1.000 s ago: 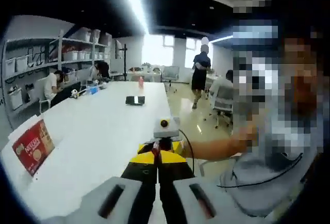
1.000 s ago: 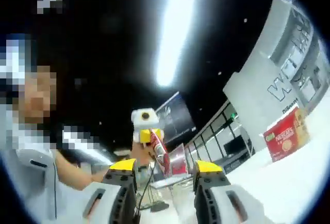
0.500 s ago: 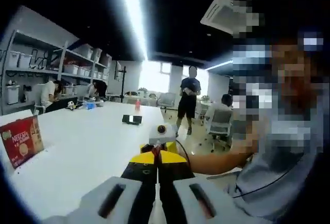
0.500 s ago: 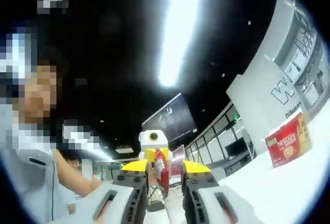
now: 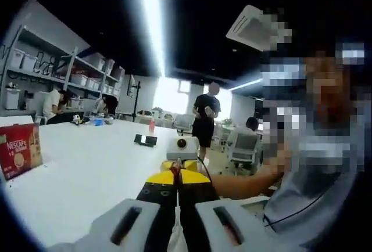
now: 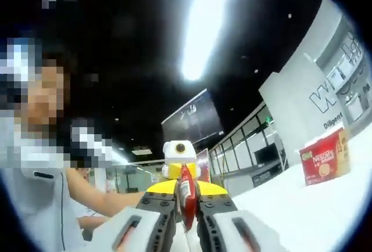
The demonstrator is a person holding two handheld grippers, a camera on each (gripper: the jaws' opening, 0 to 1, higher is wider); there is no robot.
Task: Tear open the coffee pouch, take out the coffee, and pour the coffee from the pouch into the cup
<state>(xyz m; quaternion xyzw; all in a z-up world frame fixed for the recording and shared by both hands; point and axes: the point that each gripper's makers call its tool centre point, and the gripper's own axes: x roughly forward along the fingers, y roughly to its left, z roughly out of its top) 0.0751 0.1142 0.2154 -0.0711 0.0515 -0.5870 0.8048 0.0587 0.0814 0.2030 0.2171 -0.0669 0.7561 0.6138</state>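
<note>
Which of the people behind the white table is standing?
The person in dark clothes beyond the white table's far end; the others sit, two by the shelves, one on an office chair.

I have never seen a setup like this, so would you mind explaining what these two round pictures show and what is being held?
There is no robot arm here: a person holds a two-jaw gripper in each hand, and a fisheye camera rides on each one, looking forward along its jaws.

In the left gripper view, the left gripper rises from the bottom with its jaws closed; something thin and pale sits between them, most likely an end of the pouch. Just beyond its tips the right gripper faces it.

In the right gripper view, the right gripper is shut on the red coffee pouch, a narrow stick standing between the jaws.

Both grippers meet in the air above a long white table. On the table stand a red coffee box and, farther off, a small dark object. I cannot make out a cup.
</note>
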